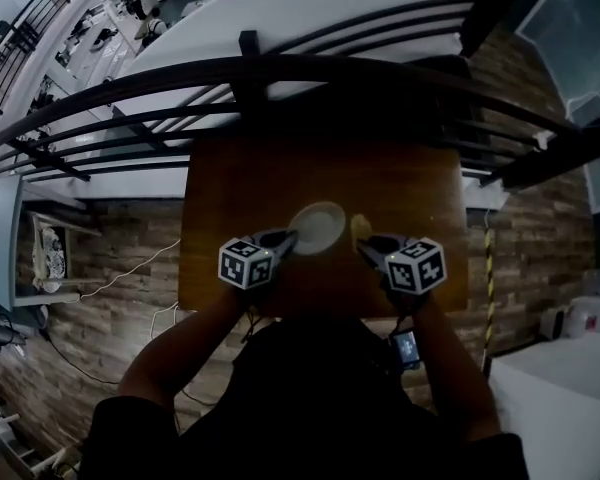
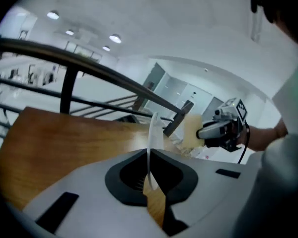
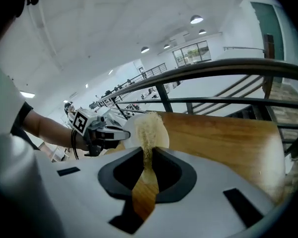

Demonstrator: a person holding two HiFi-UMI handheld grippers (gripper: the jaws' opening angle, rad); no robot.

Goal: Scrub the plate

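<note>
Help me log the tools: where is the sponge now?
The sponge is clamped in the right gripper, centre-right in the head view, just right of the plate that the left gripper holds.

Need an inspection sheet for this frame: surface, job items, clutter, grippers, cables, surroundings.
Surface: wooden table, no spills visible.
Job's things: white plate held by its rim; yellow sponge just right of it, contact unclear.
Clutter: nothing seen on the table.
Grippers: left hand-held gripper shut on the plate; right hand-held gripper shut on the sponge.
Cables: white cables on the floor left of the table.
Surroundings: black railing beyond the table; wood-plank floor.
</note>
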